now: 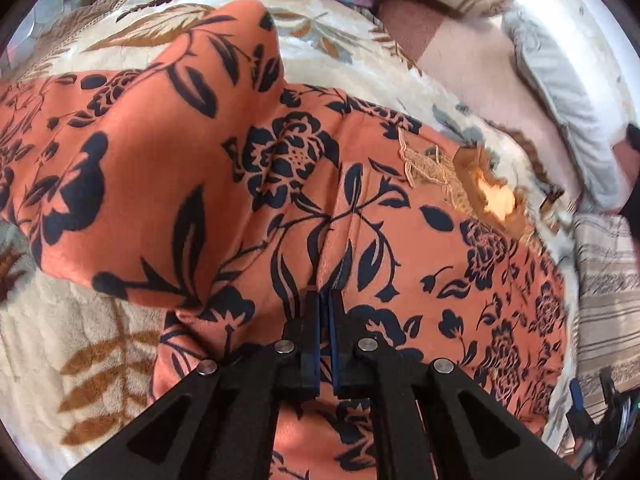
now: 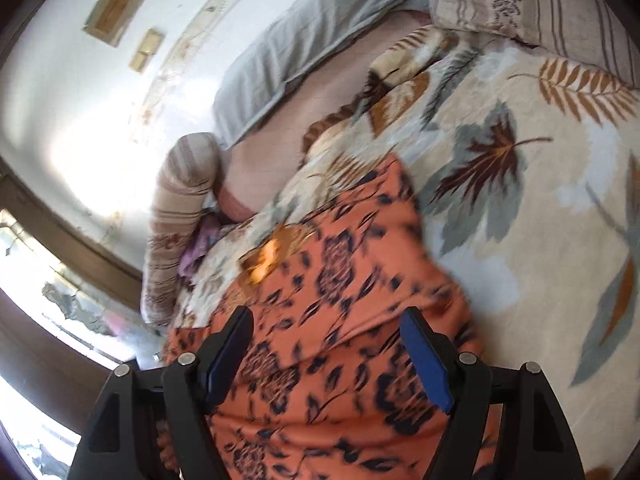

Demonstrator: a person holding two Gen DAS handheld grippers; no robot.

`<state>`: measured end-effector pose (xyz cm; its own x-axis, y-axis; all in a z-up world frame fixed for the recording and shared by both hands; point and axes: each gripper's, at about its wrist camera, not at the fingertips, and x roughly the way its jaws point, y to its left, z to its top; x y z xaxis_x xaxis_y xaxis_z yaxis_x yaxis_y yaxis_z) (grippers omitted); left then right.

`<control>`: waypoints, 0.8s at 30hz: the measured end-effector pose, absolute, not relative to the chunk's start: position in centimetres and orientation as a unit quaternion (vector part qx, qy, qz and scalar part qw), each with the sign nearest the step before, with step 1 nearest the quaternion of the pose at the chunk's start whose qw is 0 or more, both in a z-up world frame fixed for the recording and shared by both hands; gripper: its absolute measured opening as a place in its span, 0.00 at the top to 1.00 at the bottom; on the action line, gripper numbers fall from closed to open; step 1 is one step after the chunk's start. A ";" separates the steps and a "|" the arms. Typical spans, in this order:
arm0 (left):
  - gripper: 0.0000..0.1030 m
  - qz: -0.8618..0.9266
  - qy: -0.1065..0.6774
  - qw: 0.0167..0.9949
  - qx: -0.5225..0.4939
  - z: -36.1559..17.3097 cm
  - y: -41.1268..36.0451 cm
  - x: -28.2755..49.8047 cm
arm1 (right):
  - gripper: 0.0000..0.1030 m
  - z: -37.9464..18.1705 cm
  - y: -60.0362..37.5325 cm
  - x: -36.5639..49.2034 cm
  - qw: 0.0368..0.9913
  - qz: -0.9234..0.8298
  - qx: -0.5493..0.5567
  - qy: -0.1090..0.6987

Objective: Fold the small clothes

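Left claw (image 1: 327,300): black linkage arms converge, jaws pressed together, blue pads almost touching, fold of orange floral garment (image 1: 160,168) pinched between fingertips. Claw pitched steeply downward. Right claw (image 2: 326,320): jaws spread wide, blue pads (image 2: 426,364) facing each other across gap, nothing clamped; garment lies beneath, between fingers, no pad contact visible. Claw angled moderately downward, view rolled and motion-blurred. In left wrist view, right claw shows partly at lower right edge, blurred.
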<state>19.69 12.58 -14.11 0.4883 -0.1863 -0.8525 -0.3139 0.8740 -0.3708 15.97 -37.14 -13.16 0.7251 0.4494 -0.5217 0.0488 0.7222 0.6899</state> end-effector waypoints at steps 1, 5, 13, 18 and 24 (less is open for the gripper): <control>0.96 0.038 0.503 0.829 -0.242 -13.9 12.4 19.8 | 0.22 -13.2 -37.8 16.9 0.856 0.117 0.357 0.356; 0.94 0.036 0.507 0.832 -0.220 -13.6 12.0 20.2 | 0.21 -14.6 -40.5 23.0 0.831 0.114 0.376 0.393; 0.94 0.025 0.503 0.839 -0.205 -13.9 12.0 19.9 | 0.39 -17.3 -39.8 32.0 0.794 0.153 0.335 0.483; 0.93 0.018 0.504 0.842 -0.191 -14.0 11.6 20.5 | 0.94 -13.7 -36.3 33.1 0.864 0.095 0.145 0.472; 0.93 0.018 0.508 0.844 -0.171 -13.9 11.1 20.8 | 0.31 -16.2 -38.6 32.2 0.848 0.058 0.206 0.485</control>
